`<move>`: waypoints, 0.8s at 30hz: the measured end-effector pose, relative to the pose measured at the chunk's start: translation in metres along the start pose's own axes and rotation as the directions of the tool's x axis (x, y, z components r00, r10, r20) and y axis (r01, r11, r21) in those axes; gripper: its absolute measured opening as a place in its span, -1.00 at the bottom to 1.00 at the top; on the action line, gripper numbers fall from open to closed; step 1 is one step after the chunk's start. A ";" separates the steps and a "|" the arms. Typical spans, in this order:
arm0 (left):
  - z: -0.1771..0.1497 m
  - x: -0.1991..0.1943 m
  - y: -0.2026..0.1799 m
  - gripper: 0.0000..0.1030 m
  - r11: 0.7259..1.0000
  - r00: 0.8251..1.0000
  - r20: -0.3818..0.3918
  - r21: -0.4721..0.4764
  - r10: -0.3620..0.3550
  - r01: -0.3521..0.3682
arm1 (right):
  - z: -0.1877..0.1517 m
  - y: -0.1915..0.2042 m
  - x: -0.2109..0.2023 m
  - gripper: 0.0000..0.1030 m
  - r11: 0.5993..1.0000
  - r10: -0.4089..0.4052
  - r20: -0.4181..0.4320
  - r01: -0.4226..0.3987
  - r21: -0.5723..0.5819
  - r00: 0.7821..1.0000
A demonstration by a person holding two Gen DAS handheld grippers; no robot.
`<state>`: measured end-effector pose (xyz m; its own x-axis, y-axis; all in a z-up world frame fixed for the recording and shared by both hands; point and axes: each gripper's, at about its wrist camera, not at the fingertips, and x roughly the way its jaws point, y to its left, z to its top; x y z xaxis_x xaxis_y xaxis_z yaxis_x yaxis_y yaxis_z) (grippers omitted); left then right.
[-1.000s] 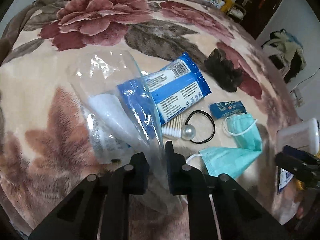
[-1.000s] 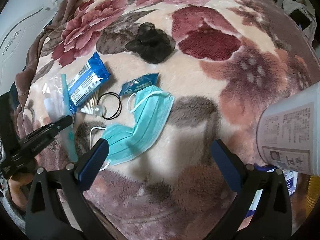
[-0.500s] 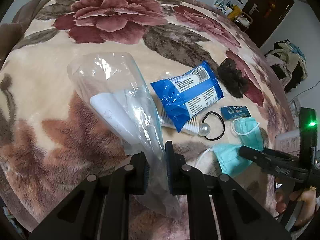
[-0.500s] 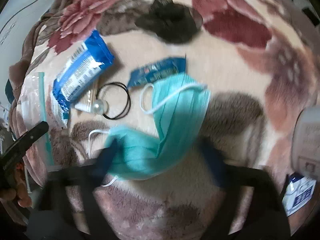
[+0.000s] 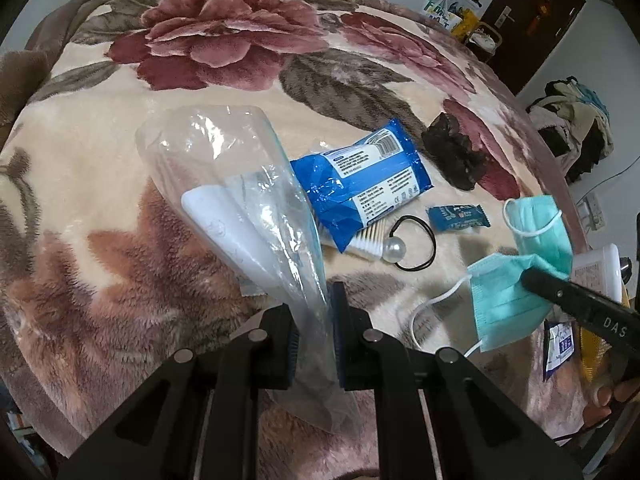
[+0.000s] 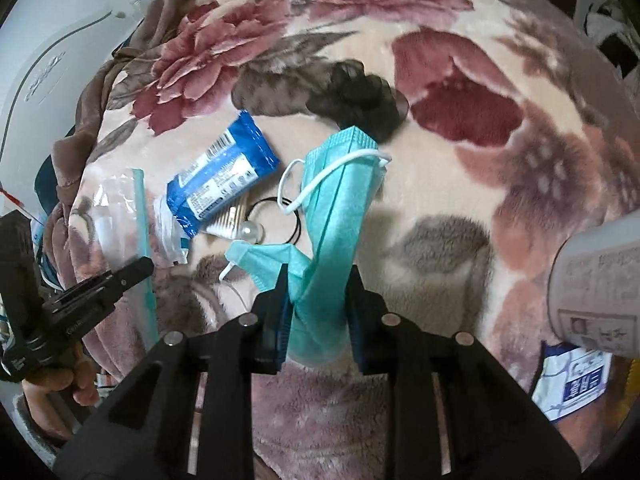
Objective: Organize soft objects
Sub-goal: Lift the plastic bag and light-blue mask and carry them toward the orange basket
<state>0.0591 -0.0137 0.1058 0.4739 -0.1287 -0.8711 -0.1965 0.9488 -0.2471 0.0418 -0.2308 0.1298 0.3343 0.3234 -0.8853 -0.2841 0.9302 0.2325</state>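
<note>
My left gripper is shut on the lower end of a clear plastic zip bag with a white tube inside. The bag stands up off the floral blanket. In the right wrist view my right gripper has its jaws closing, and the pads press a teal face mask between them. The mask hangs up off the blanket with one ear loop loose. More teal fabric lies at its left. The left wrist view shows the mask at the right under a right finger.
On the blanket lie a blue wipes pack, cotton swabs, a black hair tie with a pearl, a small blue sachet and a black scrunchie. A white bottle and a blue-white packet sit at the right.
The right gripper went from wide open above the blanket to closed on the teal mask, which now stands up between its jaws. The left gripper kept its hold on the bag.
</note>
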 end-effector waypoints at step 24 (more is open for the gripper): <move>0.000 -0.021 -0.002 -0.74 0.998 0.998 0.000 -0.010 0.062 -0.062 | 0.003 0.016 -0.021 -0.52 1.000 -0.011 0.024 0.011 -0.023 1.000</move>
<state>0.0502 -0.0131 0.1246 0.4609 -0.0692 -0.8847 -0.2342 0.9521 -0.1965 0.0331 -0.2225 0.1534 0.3588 0.3173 -0.8778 -0.3007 0.9296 0.2131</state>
